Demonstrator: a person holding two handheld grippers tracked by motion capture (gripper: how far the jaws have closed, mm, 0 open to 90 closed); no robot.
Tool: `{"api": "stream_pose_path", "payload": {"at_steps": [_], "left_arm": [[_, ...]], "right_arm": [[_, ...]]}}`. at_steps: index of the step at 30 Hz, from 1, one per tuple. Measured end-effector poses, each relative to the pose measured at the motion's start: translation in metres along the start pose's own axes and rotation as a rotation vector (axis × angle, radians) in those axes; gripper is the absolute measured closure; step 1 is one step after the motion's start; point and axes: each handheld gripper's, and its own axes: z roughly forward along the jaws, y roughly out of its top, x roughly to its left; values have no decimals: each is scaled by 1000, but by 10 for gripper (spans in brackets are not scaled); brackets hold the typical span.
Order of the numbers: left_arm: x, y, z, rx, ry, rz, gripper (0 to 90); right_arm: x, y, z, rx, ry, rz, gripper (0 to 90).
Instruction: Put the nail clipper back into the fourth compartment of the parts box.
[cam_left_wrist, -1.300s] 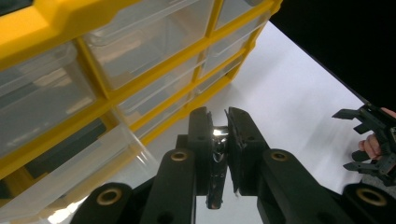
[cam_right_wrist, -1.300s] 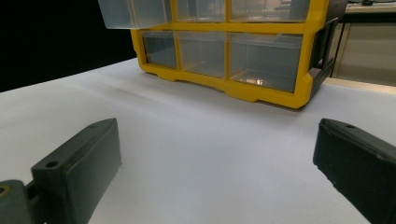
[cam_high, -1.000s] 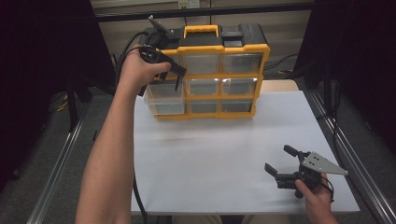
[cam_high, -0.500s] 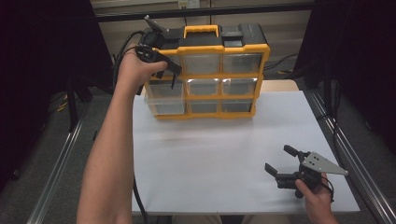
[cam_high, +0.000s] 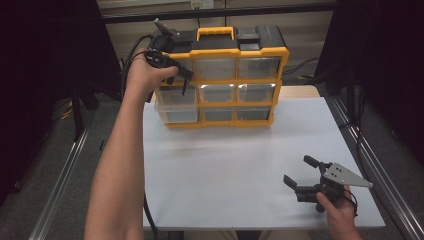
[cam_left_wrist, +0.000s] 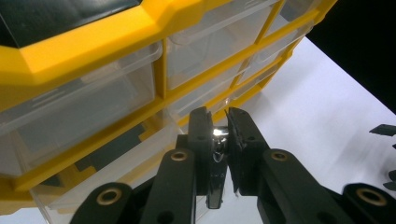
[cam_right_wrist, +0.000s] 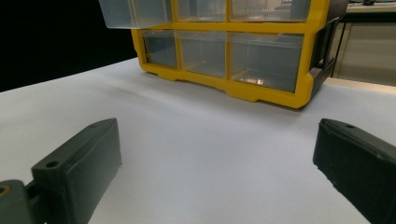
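Observation:
A yellow organizer (cam_high: 235, 51) with clear drawers stands at the back of the white table (cam_high: 225, 160). Its middle-left drawer (cam_high: 175, 107) is pulled out. My left gripper (cam_high: 182, 80) is up at the organizer's left column, just above that open drawer (cam_left_wrist: 116, 163). In the left gripper view its jaws (cam_left_wrist: 218, 116) are pressed on a small shiny object (cam_left_wrist: 218, 134) with a dark part hanging below; what it is I cannot tell. My right gripper (cam_high: 299, 171) rests low at the table's near right, jaws wide apart (cam_right_wrist: 217, 140) and nothing between them.
The organizer (cam_right_wrist: 261, 88) has a black top with a yellow handle (cam_high: 215, 34). Metal rails (cam_high: 370, 165) run along both sides of the table. Cables (cam_high: 131, 52) trail behind the left hand. White table surface lies between the organizer and the right gripper.
The left hand has lifted a little and drifted left by the organizer's upper-left corner. The right gripper has not moved.

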Motion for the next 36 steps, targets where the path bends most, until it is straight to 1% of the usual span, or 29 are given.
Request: {"api": "stream_pose_path", "payload": {"at_steps": [3, 4, 5, 8, 9, 10, 11, 12, 13, 14, 15, 17, 18, 19, 20, 21, 22, 24, 26, 29, 30, 31, 33, 34, 36], "left_arm": [[3, -2, 1, -1, 2, -9, 806], [4, -3, 1, 0, 4, -5, 806], [5, -4, 2, -6, 7, -12, 806], [7, -5, 2, -10, 8, -11, 806], [6, -6, 3, -22, 15, -25, 806], [8, -6, 2, -9, 17, -4, 806], [8, -7, 2, -12, 11, -17, 806], [9, -7, 2, -4, 13, -12, 806], [9, -8, 3, -16, 18, -19, 806], [10, -9, 3, -14, 18, -15, 806], [9, -11, 6, -27, 23, -27, 806], [10, -11, 6, -22, 20, -26, 805], [12, -12, 6, -12, 16, -11, 805], [12, -12, 6, -7, 22, -7, 805], [12, -13, 8, -20, 26, -20, 805], [13, -13, 8, -8, 24, -13, 805], [13, -14, 9, -21, 22, -30, 805], [13, -15, 11, -29, 34, -36, 805], [14, -15, 11, -24, 28, -33, 805], [15, -17, 13, -25, 33, -37, 805], [16, -17, 13, -25, 37, -32, 805], [16, -17, 14, -33, 44, -35, 805], [17, -17, 14, -19, 37, -32, 805], [18, -18, 14, -7, 39, -14, 805], [19, -19, 16, -9, 39, -16, 805]], "right_arm": [[0, 0, 1, 2, 4, 4, 6], [1, 0, 1, 2, 2, 6, 5], [1, 0, 1, 2, 2, 7, 6], [1, 0, 0, 2, -2, 3, 6], [1, 0, 0, 2, -3, 5, 6], [1, 0, 1, 0, -1, 8, 5], [1, 0, 1, 1, -2, 5, 6], [1, 0, 0, 2, -2, 5, 5], [1, 0, 1, -1, 3, 4, 5], [1, 0, 1, 4, 7, 6, 6], [1, 0, 1, 7, 5, 3, 6], [1, 0, 1, 6, 5, 1, 6], [1, 0, 0, 6, 5, 3, 6], [1, 0, 0, 6, 5, 3, 6], [1, 0, 0, 7, 5, 6, 6], [1, 0, 1, 4, 6, 7, 6], [1, 0, 1, 4, 6, 7, 6], [1, 0, 0, 7, 5, 6, 6], [1, 0, 0, 7, 6, 6, 6], [1, 0, 1, 0, 4, 8, 6], [1, 0, 1, 0, 3, 8, 6], [1, 0, 1, -1, 3, 8, 5], [1, 0, 1, 0, 4, 8, 5], [1, 0, 1, -2, 6, 6, 6], [1, 0, 1, -3, 10, 1, 6]]}}
